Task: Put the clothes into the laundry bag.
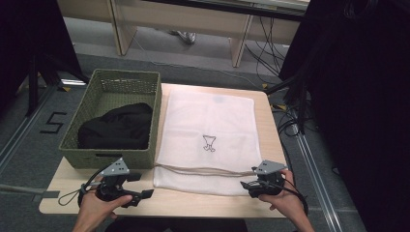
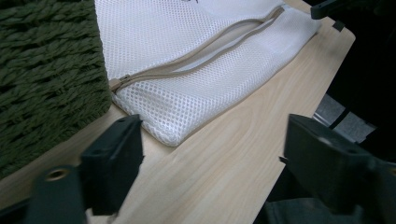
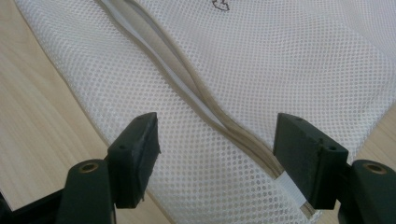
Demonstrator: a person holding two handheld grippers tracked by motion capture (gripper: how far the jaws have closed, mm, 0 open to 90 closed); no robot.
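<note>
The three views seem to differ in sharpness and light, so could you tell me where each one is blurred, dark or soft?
High view: even light on the white mesh bag, but the surroundings fall to near black and the dark garment in the green basket shows no detail. Left gripper view: bag zipper fairly sharp, the near jaws soft. Right gripper view: mesh weave crisp, jaws slightly blurred.

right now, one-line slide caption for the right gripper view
Open right gripper poised over white mesh laundry bag, beige zipper between its jaws.
</note>
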